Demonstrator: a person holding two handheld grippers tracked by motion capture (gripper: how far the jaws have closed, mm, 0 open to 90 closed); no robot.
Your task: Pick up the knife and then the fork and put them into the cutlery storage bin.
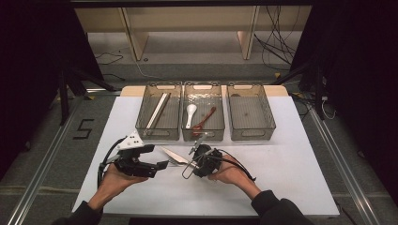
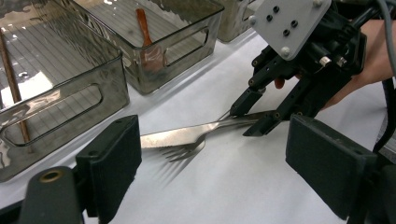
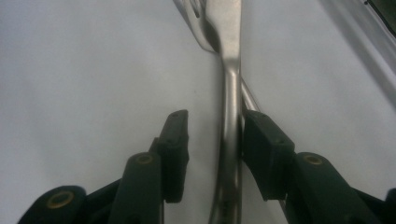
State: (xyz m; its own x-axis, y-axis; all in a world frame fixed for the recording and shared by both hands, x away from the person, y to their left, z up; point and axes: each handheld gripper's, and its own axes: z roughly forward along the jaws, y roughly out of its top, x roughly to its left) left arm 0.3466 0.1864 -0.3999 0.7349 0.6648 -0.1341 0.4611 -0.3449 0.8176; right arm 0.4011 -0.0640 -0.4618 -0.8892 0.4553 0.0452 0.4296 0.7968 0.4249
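Right gripper [image 2: 254, 114] set around the knife [image 2: 187, 135] handle on the worktop [image 1: 281, 164].

The knife lies flat, crossed over a fork [image 2: 184, 150], just in front of the middle bin [image 1: 202, 112]. The right fingers [image 3: 268, 144] straddle its handle, one pad touching, the other off it, not yet clenched. The left gripper [image 1: 155, 166] hovers beside the knife tip, fingers released and empty.

I see a grey floor [image 1: 42, 140] with a taped "5" [image 1: 83, 128] — dark curtains [image 1: 28, 56] either side, pale wooden shelving [image 1: 187, 28] behind, cables [image 1: 277, 37] trailing.
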